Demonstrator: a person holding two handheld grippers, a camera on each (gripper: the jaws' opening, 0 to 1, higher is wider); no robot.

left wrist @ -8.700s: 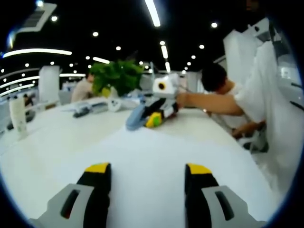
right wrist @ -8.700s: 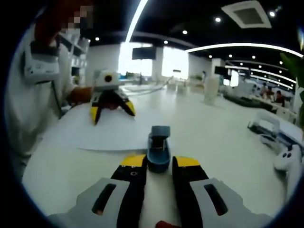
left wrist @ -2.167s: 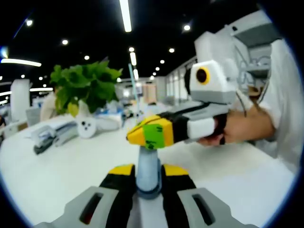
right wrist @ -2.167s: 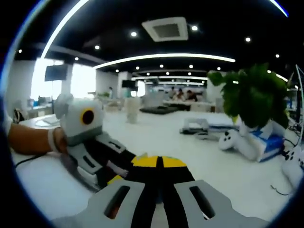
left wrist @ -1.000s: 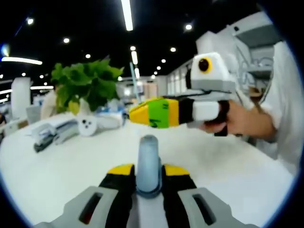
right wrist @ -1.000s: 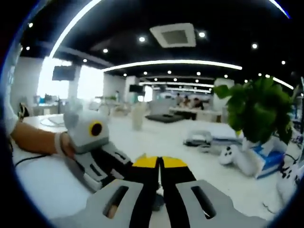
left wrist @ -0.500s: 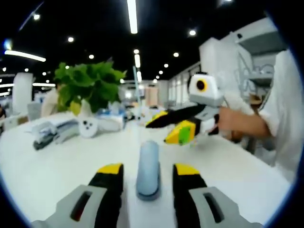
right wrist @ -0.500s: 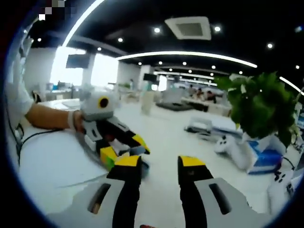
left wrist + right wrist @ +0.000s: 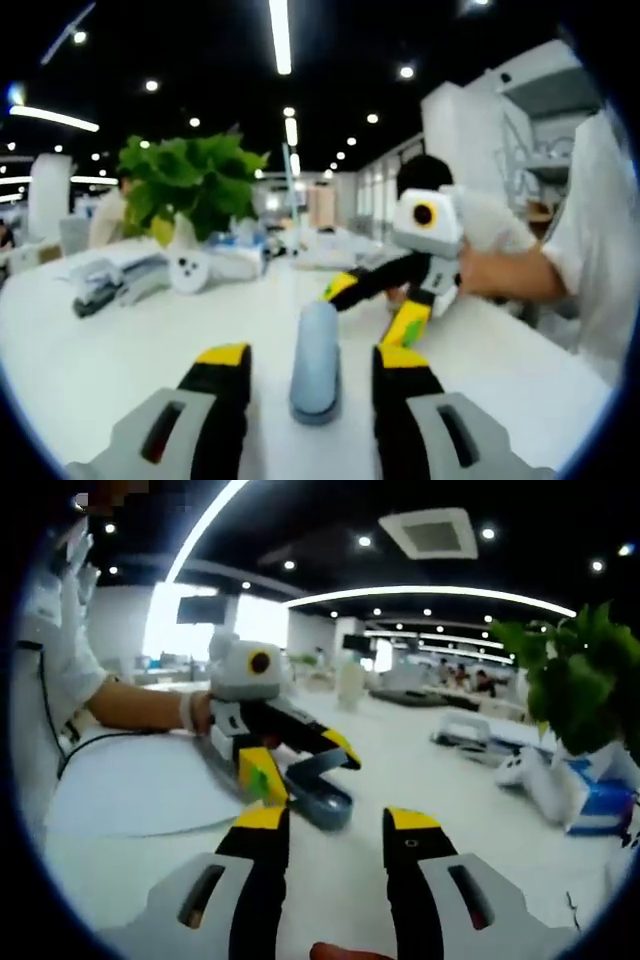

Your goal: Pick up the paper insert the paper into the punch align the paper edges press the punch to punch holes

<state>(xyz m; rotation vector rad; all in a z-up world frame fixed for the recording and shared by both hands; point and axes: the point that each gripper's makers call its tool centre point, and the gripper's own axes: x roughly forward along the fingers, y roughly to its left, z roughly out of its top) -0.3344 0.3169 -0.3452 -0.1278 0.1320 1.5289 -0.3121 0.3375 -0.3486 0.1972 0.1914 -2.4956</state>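
A blue-grey hole punch stands on the white table between the jaws of my left gripper, which is open and not clamping it. In the right gripper view the same punch sits at the edge of a white paper sheet. There the left gripper comes in from the left and straddles the punch with its yellow tips apart. My right gripper is open with nothing in it, a little short of the punch. Seen from the left gripper view, the right gripper hangs open beyond the punch.
A leafy green plant, a white gadget and grey office tools stand at the table's far side. A person's hand holds the right gripper. A blue and white box lies under the plant.
Both grippers were shut a second ago, the left one on the punch. Both now stand open, and the right gripper has pulled back off the punch.
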